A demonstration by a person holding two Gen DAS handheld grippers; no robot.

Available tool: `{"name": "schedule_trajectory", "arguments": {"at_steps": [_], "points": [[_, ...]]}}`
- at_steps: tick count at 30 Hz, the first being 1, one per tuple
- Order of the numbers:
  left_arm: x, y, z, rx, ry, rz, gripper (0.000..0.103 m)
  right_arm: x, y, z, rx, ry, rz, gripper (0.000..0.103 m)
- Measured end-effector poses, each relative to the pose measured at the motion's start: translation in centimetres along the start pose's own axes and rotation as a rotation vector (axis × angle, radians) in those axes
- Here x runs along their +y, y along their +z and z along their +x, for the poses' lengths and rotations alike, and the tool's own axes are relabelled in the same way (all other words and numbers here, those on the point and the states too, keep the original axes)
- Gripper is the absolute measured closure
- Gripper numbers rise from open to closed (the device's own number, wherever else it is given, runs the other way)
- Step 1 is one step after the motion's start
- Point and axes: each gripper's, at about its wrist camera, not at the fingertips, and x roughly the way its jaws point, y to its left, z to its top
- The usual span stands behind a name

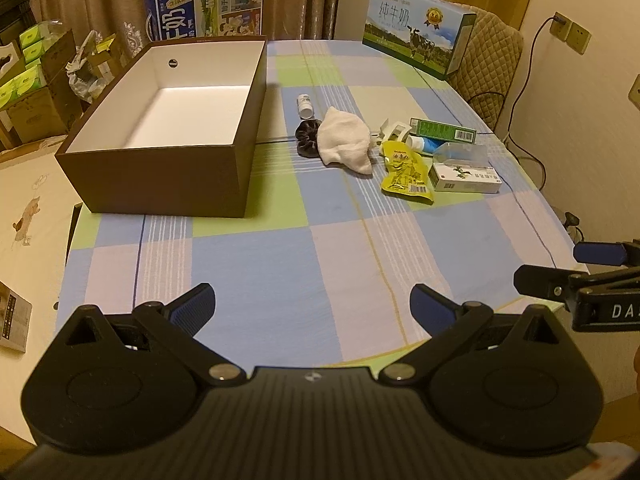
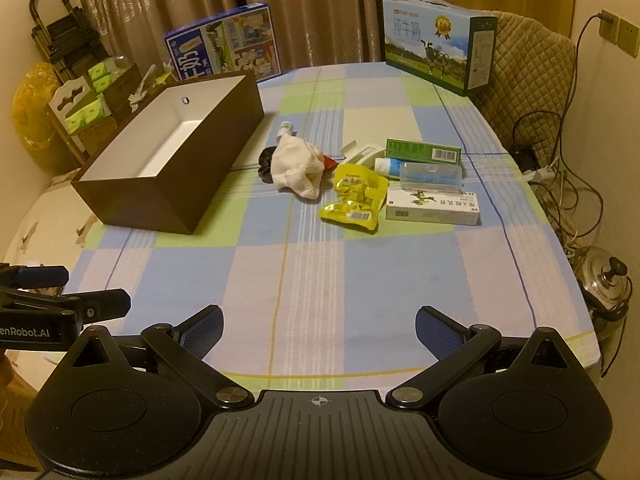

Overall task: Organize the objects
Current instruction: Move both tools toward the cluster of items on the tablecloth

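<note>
Clutter — a white cloth (image 1: 347, 145), yellow packet (image 1: 405, 173) and cartons — lay right of the empty brown box (image 1: 160, 176), nothing packed, while left claw (image 1: 312, 308) and right claw (image 2: 318, 330) hung released.

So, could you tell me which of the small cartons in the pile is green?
The long green carton with a barcode, at the pile's far side; the flat carton nearest us is white.

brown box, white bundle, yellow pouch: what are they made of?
Brown box: likely matte cardboard, stiff straight walls with a white lining. White bundle: soft cloth, crumpled and nubby. Yellow pouch: probably glossy plastic or foil film, printed, wrinkled, with glints.
</note>
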Motion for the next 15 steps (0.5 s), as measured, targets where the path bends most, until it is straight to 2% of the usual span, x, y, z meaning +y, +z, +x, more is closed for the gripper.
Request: {"name": "schedule_trajectory", "arguments": {"at_steps": [15], "points": [[0.8,0.4,1.5,0.038,-0.026,-0.011,0.001,-1.3,0.7,1.0,0.011,-0.030,0.028,0.003]]}}
